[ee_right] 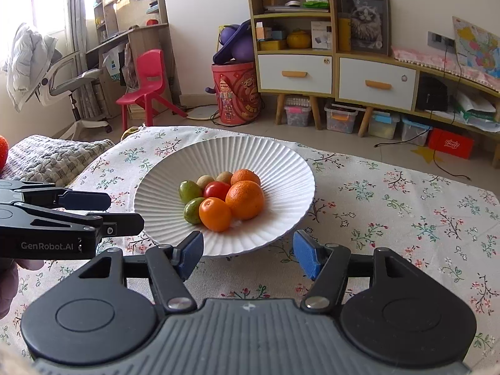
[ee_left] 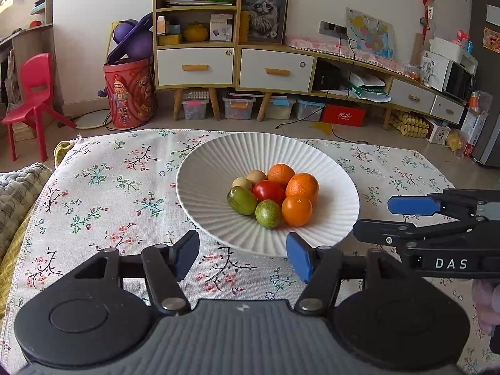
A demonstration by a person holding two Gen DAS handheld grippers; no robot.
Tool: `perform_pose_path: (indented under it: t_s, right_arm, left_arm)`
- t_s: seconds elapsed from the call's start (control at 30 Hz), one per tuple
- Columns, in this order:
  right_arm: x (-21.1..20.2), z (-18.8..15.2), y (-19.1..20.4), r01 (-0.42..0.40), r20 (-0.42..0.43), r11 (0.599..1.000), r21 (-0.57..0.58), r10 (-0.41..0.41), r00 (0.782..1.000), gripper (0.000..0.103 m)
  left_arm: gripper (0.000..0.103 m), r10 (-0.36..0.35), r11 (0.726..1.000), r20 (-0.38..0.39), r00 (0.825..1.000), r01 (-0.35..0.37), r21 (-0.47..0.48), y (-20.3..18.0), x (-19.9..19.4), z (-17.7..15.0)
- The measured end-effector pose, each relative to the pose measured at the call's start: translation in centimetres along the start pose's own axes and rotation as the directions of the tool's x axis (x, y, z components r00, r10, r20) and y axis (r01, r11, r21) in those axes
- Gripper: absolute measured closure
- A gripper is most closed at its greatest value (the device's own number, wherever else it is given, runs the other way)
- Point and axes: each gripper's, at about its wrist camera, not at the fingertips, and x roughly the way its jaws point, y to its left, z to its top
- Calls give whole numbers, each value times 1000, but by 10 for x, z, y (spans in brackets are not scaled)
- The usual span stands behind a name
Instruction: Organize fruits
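Table (ee_left: 103,187) under floral cloth, white ribbed plate (ee_left: 206,168) at centre. Fruits (ee_left: 275,193) heaped in plate's well: three oranges, red tomato, two green, two pale ones. Left hand-held gripper (ee_left: 242,256) and right hand-held gripper (ee_right: 248,254) both spread apart, nothing between pads, hovering just before plate's near rim. Behind: wooden shelf unit (ee_left: 195,28), red chair (ee_left: 32,93), red drum (ee_left: 129,92), tiled floor.

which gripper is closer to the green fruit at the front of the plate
Left, though only slightly. The left gripper sits open just short of the plate rim, facing the green fruit; the right gripper, also open, hangs beside it, farther off.
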Motion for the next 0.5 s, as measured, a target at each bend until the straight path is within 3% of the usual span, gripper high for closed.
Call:
perform_pose_path:
  t_s: [0.17, 0.37, 0.5]
  right_arm:
    - [-6, -6, -2, 27, -31, 1000, 14, -26, 999, 34]
    - [-15, -10, -2, 58, -61, 998, 34, -56, 997, 20]
    - [-21, -11, 1, 97, -89, 995, 37, -93, 992, 10]
  left_arm:
    - [28, 22, 1000, -22, 999, -23, -4, -3, -7, -5]
    - [14, 72, 997, -51, 996, -74, -33, -8, -14, -12]
    - [11, 108, 991, -62, 992, -112, -67, -11, -20, -13]
